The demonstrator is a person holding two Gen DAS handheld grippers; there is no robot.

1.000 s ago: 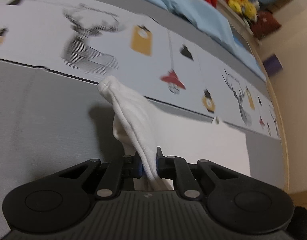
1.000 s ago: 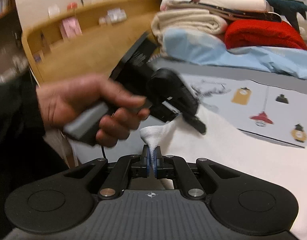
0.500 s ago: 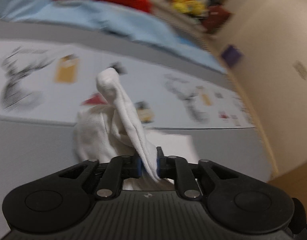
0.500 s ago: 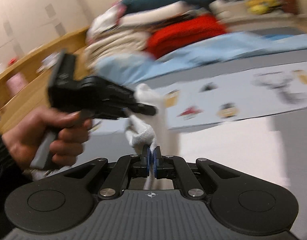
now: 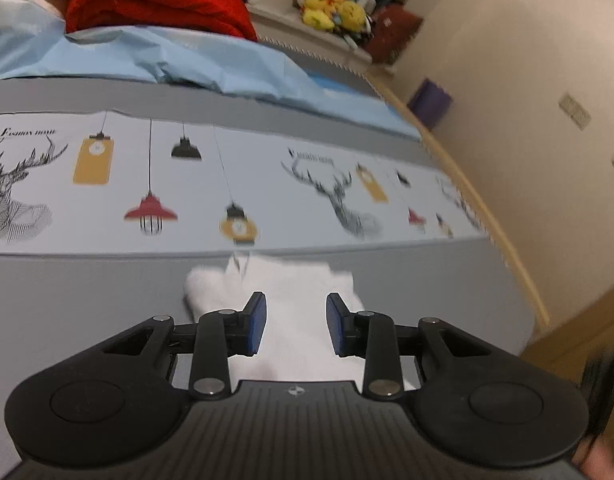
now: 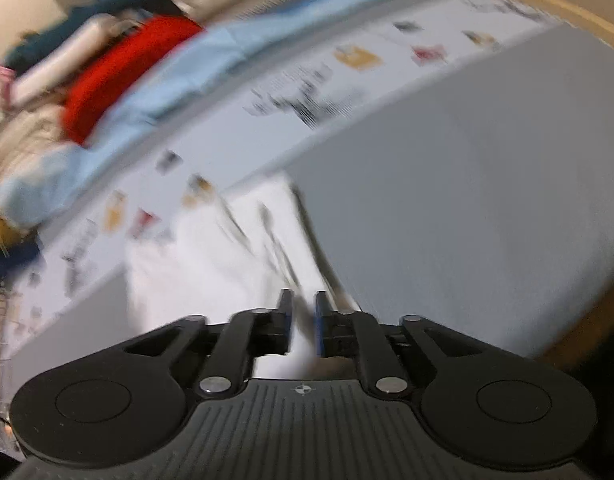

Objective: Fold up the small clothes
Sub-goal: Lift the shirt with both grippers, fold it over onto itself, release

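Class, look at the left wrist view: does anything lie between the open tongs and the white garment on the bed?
Nothing visible does. The left tongs stand open right over the white garment, which lies on the grey bedcover.

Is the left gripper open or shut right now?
Open. The left gripper shows a wide gap between its blue pads, with the white garment lying loose on the bed.
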